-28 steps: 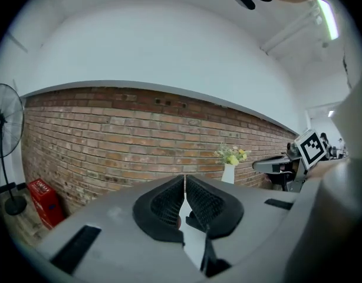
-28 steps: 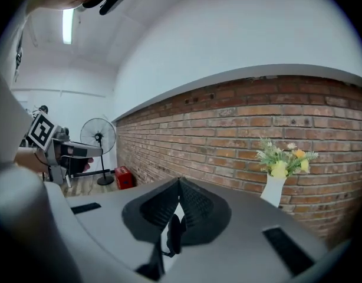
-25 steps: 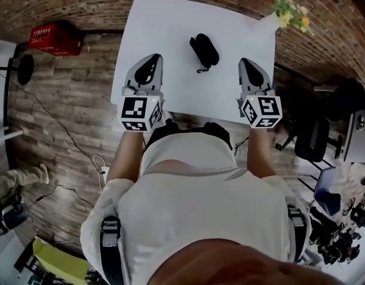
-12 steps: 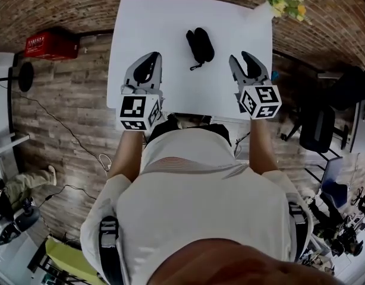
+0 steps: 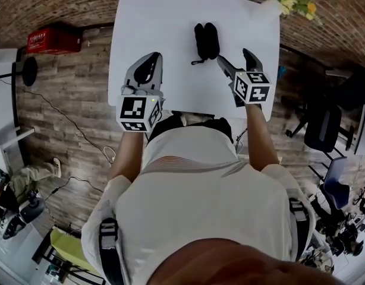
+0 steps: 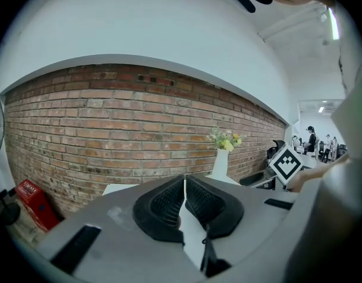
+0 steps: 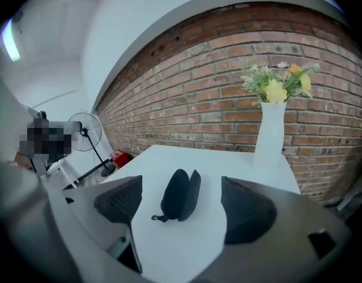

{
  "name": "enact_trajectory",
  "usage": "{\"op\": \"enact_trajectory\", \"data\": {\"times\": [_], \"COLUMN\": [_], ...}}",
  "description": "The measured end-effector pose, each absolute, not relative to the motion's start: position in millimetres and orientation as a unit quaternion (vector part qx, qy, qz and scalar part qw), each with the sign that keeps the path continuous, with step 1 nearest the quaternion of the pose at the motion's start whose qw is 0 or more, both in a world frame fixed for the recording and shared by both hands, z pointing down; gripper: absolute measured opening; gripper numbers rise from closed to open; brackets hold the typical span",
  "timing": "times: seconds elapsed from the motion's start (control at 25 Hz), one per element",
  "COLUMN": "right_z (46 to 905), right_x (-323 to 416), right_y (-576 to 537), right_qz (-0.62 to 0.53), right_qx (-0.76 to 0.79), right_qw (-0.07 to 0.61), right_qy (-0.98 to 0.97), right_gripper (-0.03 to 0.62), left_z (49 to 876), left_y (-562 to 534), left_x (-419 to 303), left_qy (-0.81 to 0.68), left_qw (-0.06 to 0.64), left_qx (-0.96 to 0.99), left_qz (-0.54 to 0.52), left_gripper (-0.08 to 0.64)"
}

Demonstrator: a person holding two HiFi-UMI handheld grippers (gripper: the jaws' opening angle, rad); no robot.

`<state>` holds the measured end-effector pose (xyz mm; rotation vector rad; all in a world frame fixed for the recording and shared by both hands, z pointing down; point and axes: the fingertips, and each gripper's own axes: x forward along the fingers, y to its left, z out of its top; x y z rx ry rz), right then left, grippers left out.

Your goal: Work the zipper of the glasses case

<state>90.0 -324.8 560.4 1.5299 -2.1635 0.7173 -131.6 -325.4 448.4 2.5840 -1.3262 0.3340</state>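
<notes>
Head view puts the black, oval, fabric-covered glasses case (image 5: 206, 40) on the white table (image 5: 164, 22), past its middle and toward the far right. The case's long axis runs roughly away from the person. The right gripper (image 5: 235, 61) is much the nearer of the two. The case lies just ahead of it and a little to its left, apart from both jaws.

In the right gripper view the case sits framed in the gap between the jaws but beyond their tips, with nothing touching it. Those jaws are opening, and their dark ribbed pads stand wide to either side. The case shows two rounded halves with a seam between them along its length. A small dark pull loop (image 7: 159, 217) trails from the end nearest the gripper. I cannot tell whether the zipper is run shut.

The left gripper (image 5: 148, 70) hangs over the near left part of the table, well apart from the case. Its textured black pads are pressed together on nothing. A tall white vase (image 7: 269, 134) of yellow flowers stands at the far right corner, before a brick wall.

The pull loop looks like the natural target, and it faces the right gripper.
</notes>
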Motion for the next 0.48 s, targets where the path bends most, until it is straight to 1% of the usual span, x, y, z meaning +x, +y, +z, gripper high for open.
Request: {"op": "enact_trajectory", "data": {"times": [0.16, 0.32, 0.4, 0.48], "right_z": [585, 625, 647, 665], "right_x": [76, 57, 48, 44], "right_y": [-338, -352, -359, -365], "right_qz": [0.270, 0.284, 0.298, 0.307], "right_qx": [0.544, 0.537, 0.531, 0.530], "right_qw": [0.217, 0.254, 0.266, 0.278], "right_qy": [-0.764, -0.753, -0.747, -0.740], "right_gripper": [0.488, 0.537, 0.551, 0.551], "left_z": [456, 468, 473, 477], "left_y": [-333, -339, -340, -342], "left_x": [-134, -139, -143, -146], "left_qy": [-0.451, -0.450, -0.450, -0.450], "left_qw": [0.118, 0.129, 0.135, 0.140], "left_qx": [0.877, 0.875, 0.874, 0.873], "left_qz": [0.117, 0.122, 0.123, 0.124], "left_gripper": [0.023, 0.023, 0.023, 0.023]}}
